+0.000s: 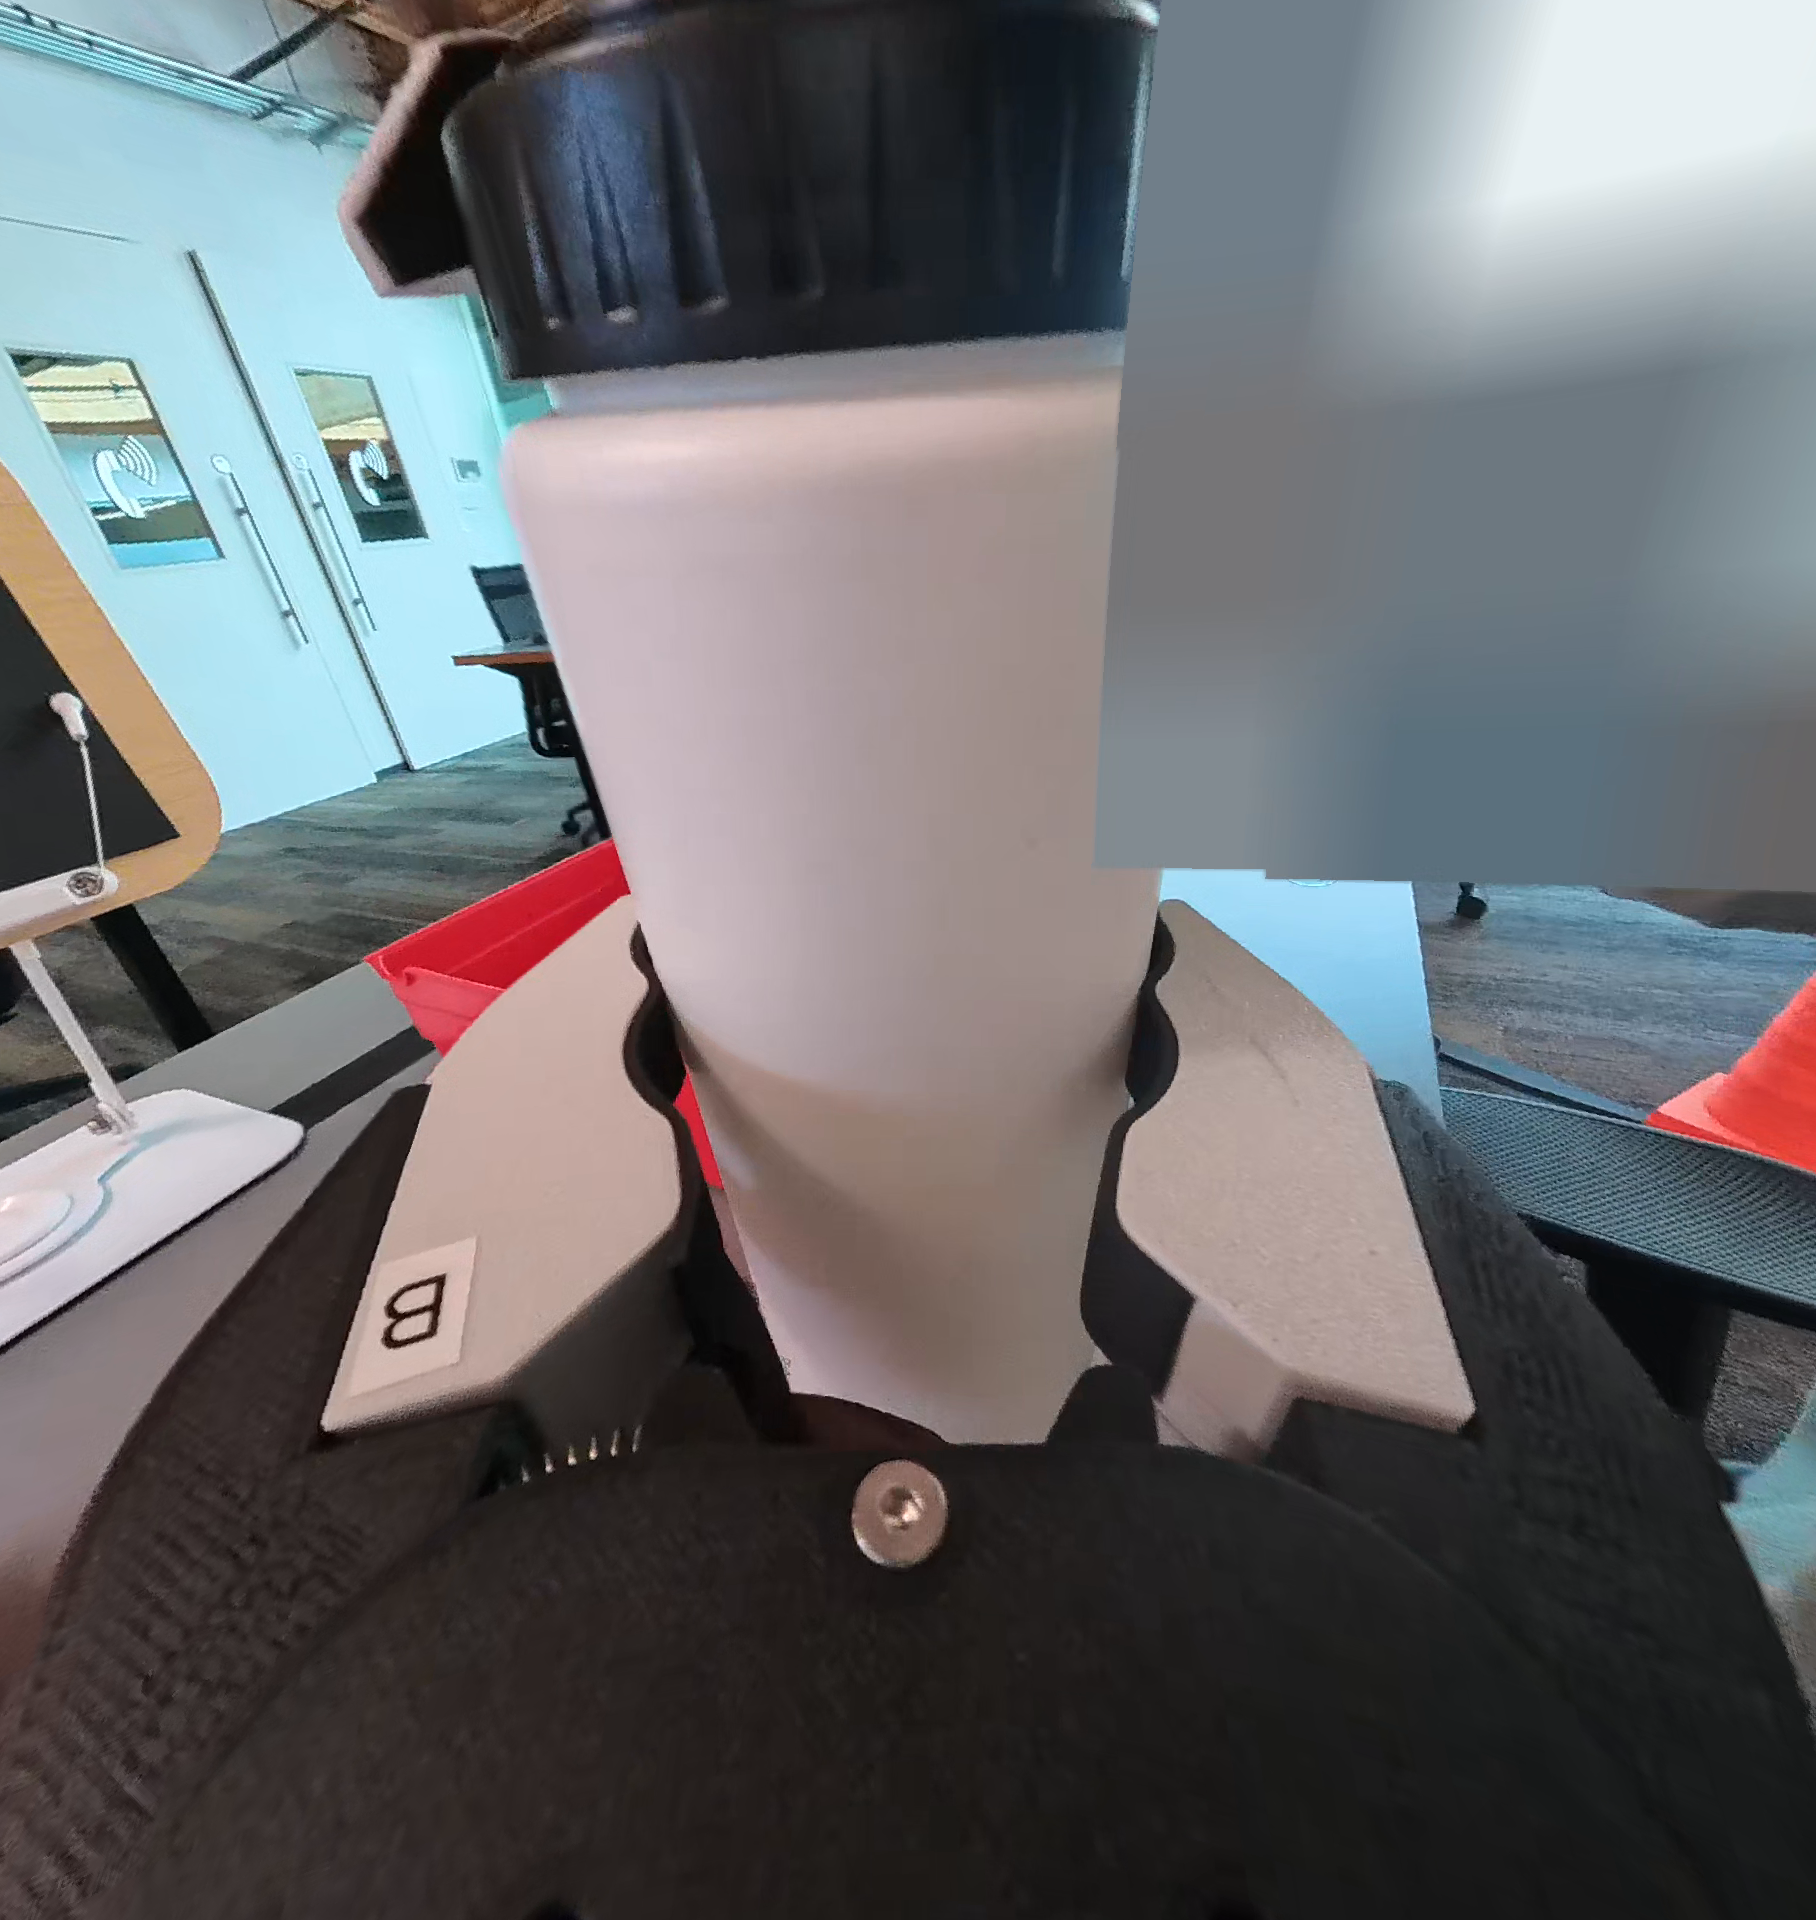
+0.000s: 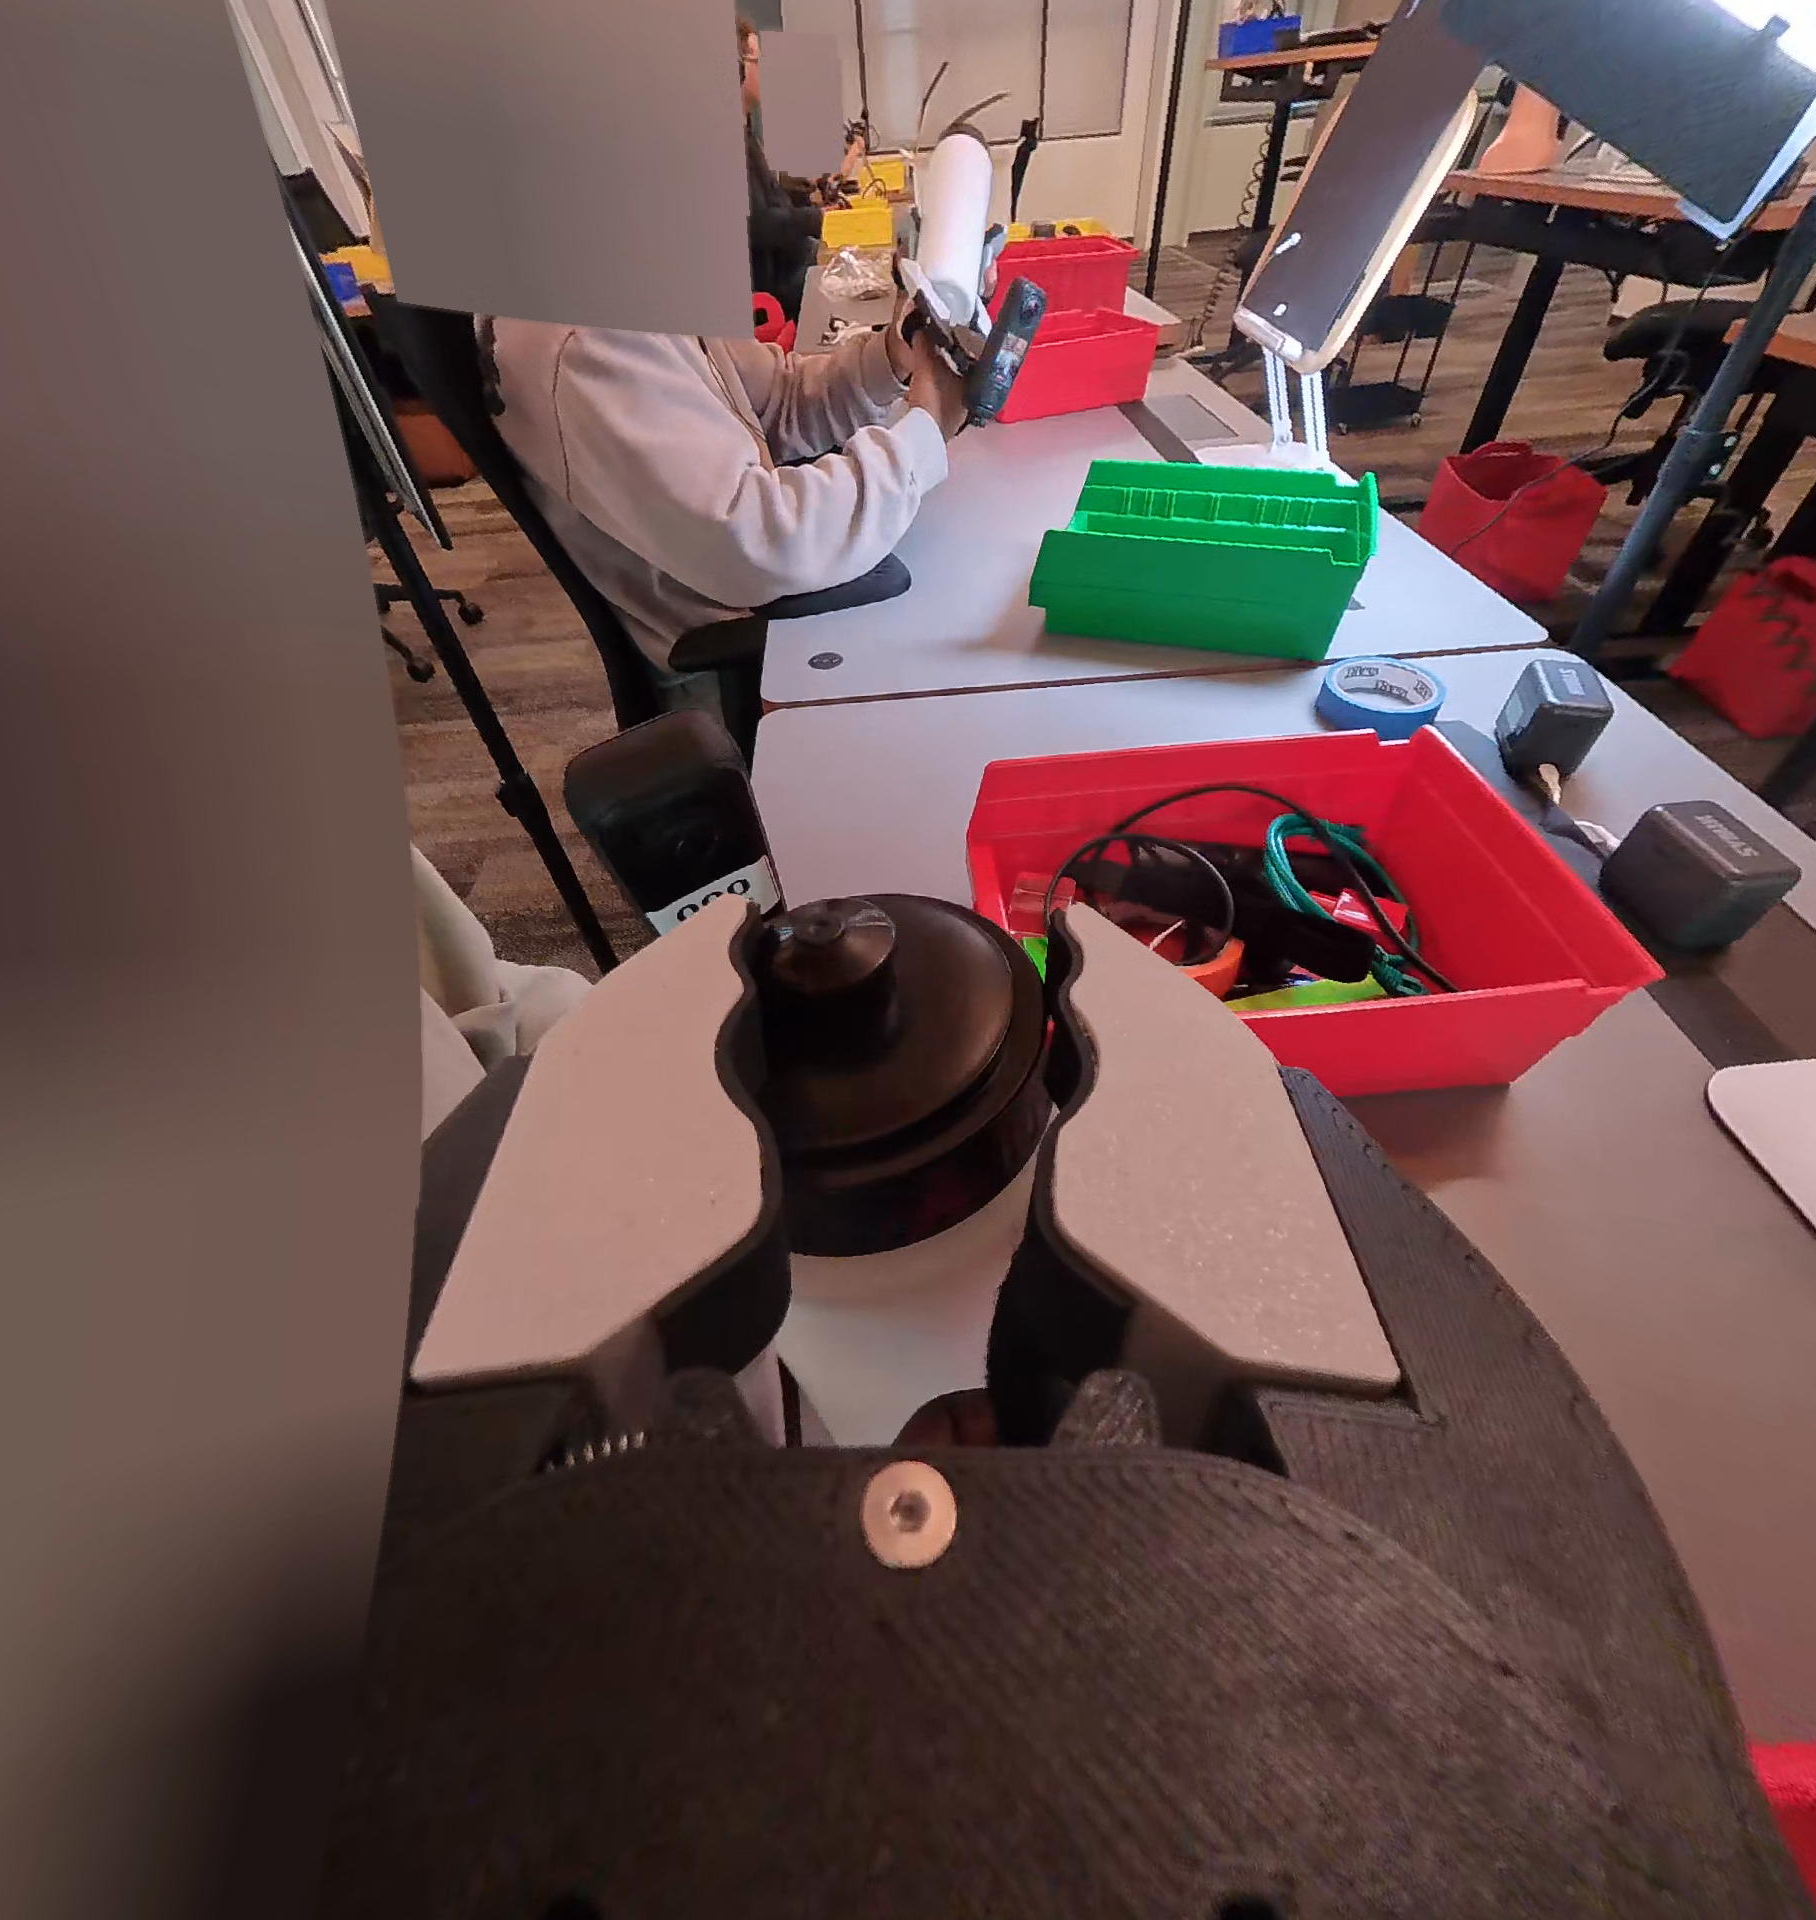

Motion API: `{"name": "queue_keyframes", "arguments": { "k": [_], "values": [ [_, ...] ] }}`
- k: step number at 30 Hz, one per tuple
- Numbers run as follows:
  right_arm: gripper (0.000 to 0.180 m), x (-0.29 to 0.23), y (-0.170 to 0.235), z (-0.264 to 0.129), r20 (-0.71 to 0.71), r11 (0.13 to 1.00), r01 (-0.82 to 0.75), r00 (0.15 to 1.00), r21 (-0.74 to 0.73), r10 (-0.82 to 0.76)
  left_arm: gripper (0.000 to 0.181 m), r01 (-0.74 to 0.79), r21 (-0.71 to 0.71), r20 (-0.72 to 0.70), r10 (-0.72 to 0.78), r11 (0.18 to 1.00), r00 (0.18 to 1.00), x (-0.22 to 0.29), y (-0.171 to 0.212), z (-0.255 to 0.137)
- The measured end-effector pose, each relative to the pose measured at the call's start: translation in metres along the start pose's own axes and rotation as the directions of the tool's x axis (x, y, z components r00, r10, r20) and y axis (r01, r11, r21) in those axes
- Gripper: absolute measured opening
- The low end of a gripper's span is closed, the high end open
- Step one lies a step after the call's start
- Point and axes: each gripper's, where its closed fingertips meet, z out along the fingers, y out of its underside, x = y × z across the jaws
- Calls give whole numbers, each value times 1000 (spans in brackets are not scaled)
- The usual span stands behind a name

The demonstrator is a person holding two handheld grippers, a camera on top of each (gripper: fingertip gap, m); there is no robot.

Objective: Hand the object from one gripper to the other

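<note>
1. The white bottle (image 1: 842, 727) is held upright off the worktop, pinched low on its body by the left gripper (image 1: 899, 997).
2. Its black cap (image 2: 888, 1049) is flanked by the right gripper (image 2: 899, 1039); whether those fingers press cannot be told.
3. Labels are seen on a finger, the tape roll (image 2: 1380, 694) and chargers; none is quoted.

Red bin (image 2: 1423, 914) crowds the right; grey tabletop (image 2: 883, 810) ahead lies open.
</note>
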Motion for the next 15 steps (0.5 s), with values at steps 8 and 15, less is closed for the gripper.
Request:
{"name": "queue_keyframes", "arguments": {
  "k": [8,15],
  "values": [
    [102,8,0,-12,-100,997,64,993,35,-60,86,159,85,-68,-154,984,986,-12,-17,-17],
    [124,0,51,-8,-110,997,23,994,74,-15,86,228,95,-137,-214,969,967,-36,-39,-44]
  ]
}}
